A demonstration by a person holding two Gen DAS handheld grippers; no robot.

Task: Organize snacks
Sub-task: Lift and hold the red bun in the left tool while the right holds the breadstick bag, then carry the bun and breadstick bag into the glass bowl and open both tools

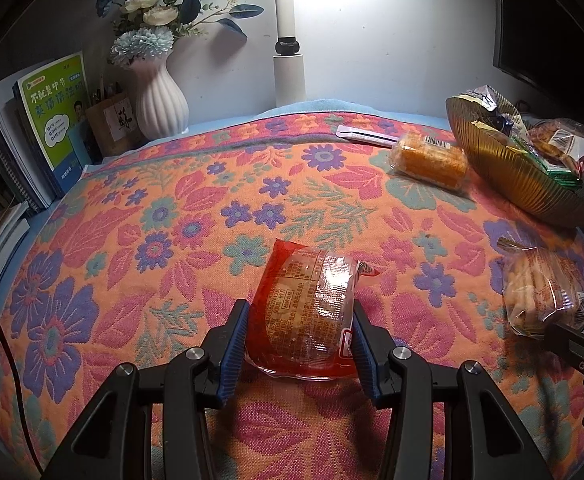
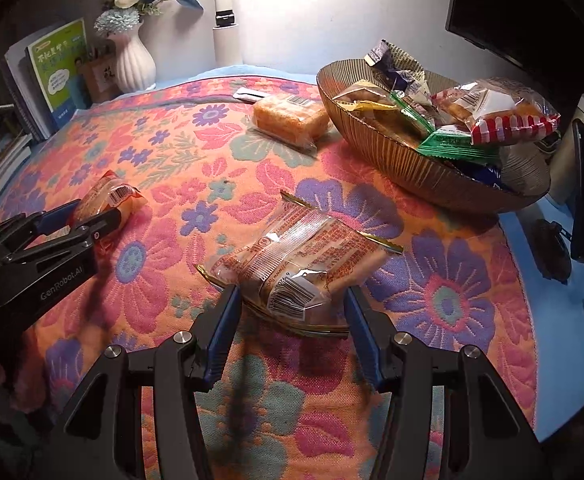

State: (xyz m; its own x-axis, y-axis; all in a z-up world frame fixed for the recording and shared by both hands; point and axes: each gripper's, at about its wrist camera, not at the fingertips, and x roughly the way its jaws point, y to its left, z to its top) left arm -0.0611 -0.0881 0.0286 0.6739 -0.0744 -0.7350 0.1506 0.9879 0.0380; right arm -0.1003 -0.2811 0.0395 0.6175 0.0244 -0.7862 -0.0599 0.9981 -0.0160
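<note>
Centrally, left gripper (image 1: 300, 320) clamps a red-wrapped snack packet (image 1: 308, 304); right gripper (image 2: 292, 300) apparently pinches a clear-wrapped pastry packet (image 2: 296, 260). Snack bowl (image 2: 376, 152) sits upper right.

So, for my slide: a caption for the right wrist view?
Right gripper closed on a snack packet beside the bowl.

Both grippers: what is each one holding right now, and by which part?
The left gripper is shut on the red snack packet, across its near end. The right gripper grips the clear bread packet by its near, barcoded end.
</note>
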